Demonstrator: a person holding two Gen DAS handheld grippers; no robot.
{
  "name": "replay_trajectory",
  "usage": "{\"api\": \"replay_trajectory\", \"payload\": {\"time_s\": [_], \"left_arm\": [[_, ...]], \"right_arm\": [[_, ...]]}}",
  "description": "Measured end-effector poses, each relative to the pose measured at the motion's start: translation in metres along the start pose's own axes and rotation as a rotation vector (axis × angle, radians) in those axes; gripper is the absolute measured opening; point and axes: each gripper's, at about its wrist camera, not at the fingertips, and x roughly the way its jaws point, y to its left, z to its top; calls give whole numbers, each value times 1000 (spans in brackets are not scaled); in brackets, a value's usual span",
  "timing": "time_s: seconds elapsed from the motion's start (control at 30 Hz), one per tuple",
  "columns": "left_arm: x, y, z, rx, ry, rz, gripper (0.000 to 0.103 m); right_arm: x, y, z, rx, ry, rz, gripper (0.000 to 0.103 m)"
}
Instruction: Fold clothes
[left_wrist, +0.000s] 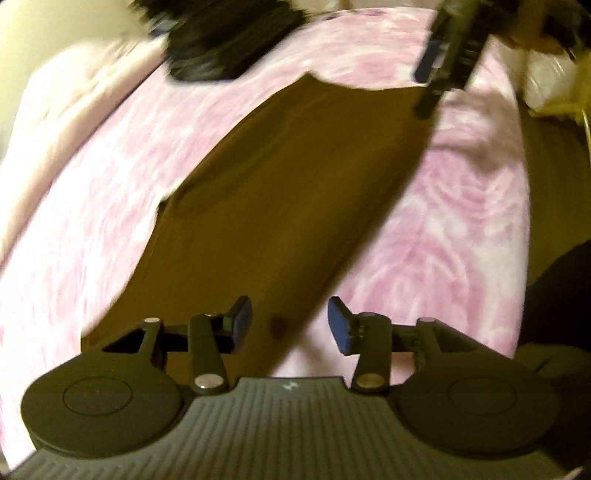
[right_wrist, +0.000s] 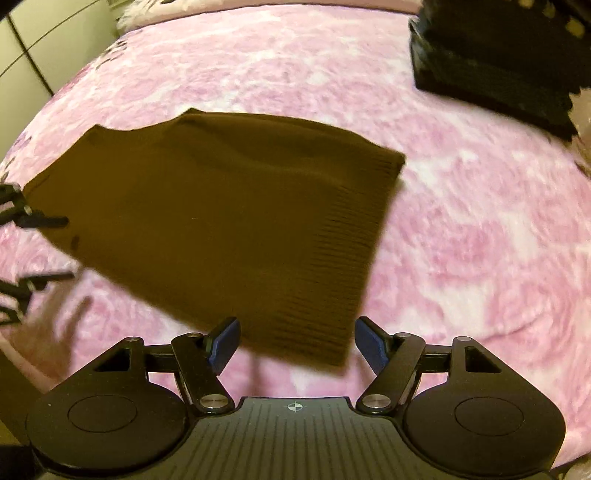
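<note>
- Brown knit garment lies flat on the pink floral bed cover, as a compact block with a ribbed band along its right edge. A thin shadow under its near corner suggests that corner sits slightly off the cover.
- We hold the right gripper released, its blue pads spread either side of the near ribbed corner, gripping nothing.
- We hold the left gripper released too, above the garment's left end in its own view, with a small dark spot on the cloth between its pads.
- The scene fits two stages: a part-folded garment awaiting another fold, or a finished fold just let go. The pictures do not settle which.
- If a further fold is due, we judge good practice to be:
  - pinching all layers at each corner, since a knit stretches and slips;
  - raising both ends level so that edges meet;
  - laying the cloth down slowly to avoid creases.
- We keep clear of the black object at the far right of the bed.
- Motion blur hides finer detail of the edges.
</note>
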Motion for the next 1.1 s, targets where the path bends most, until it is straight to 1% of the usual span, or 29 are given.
{"api": "replay_trajectory", "payload": {"time_s": [0.03,0.1,0.13,0.23,0.43,0.53,0.57,0.63,0.7,0.77,0.8,0.93,0.97,1.03,1.1], "left_arm": [[7,-6,5,26,1,-6,42],[29,-16,12,30,62,-46,43],[36,-20,14,30,83,-42,43],[38,-24,19,-10,118,-9,44],[26,-4,25,-289,201,21,44],[19,8,22,-419,242,46,45],[14,14,18,-456,253,60,45],[2,28,7,-525,265,99,45],[-12,43,-7,-588,269,143,53],[-26,59,-21,-654,273,187,58],[-32,71,-31,-702,277,207,62],[-46,115,-74,-864,279,270,62],[-48,127,-85,-897,272,269,62],[-46,148,-111,-1012,247,217,62],[-46,167,-136,-1147,207,153,62]], "right_arm": [[2,-5,1,-4,6,7,72],[3,-14,4,-60,26,15,72],[2,-16,6,-107,25,21,72],[-1,-17,9,-256,8,55,72],[10,6,4,-461,21,215,72],[31,7,0,-436,106,229,73],[31,9,1,-434,114,224,73],[24,13,6,-433,99,202,73],[12,19,13,-417,66,183,73],[2,31,20,-398,29,153,73],[-1,39,23,-389,13,138,73],[-1,86,29,-364,-59,62,74],[1,100,29,-351,-76,46,74],[5,124,28,-326,-100,22,74],[13,148,27,-313,-99,8,74]]}}
